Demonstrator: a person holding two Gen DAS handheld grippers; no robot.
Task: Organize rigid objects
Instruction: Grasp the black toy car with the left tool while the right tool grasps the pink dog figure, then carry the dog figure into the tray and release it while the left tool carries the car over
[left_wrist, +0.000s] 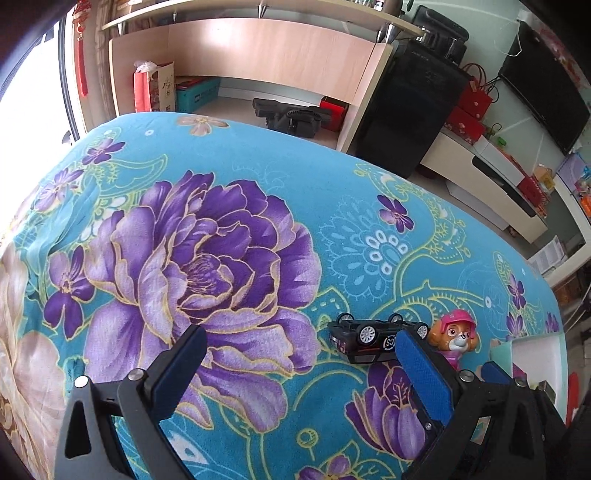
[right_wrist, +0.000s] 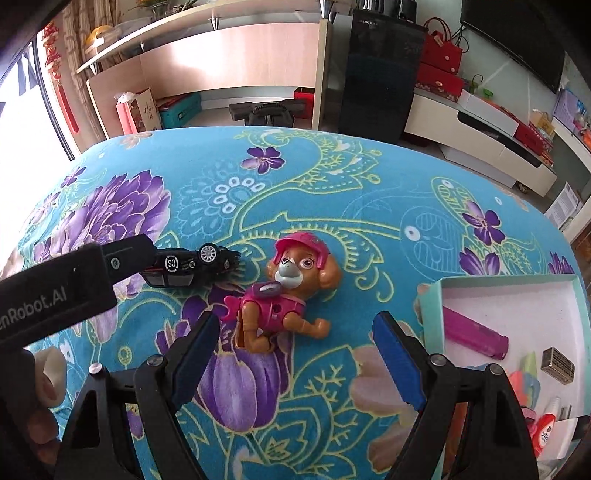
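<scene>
A floral turquoise bedspread (right_wrist: 332, 177) covers the surface that carries everything. The black toy car (right_wrist: 192, 265) lies overturned, wheels up, well in from the far edge. Just beside it, on the side toward the box, a toy puppy figure (right_wrist: 288, 291) in a pink helmet lies on its back. The left gripper (left_wrist: 299, 347) has its jaws spread wide with nothing between them; its right finger (left_wrist: 421, 373) overlaps the car's end in the left wrist view, though contact cannot be told. The right gripper (right_wrist: 295, 332) is also wide open, its jaws flanking the puppy's legs without touching. A pale green open box (right_wrist: 517, 282) sits at the right edge, holding a magenta tube (right_wrist: 476, 334) and a small ridged block (right_wrist: 557, 365).
</scene>
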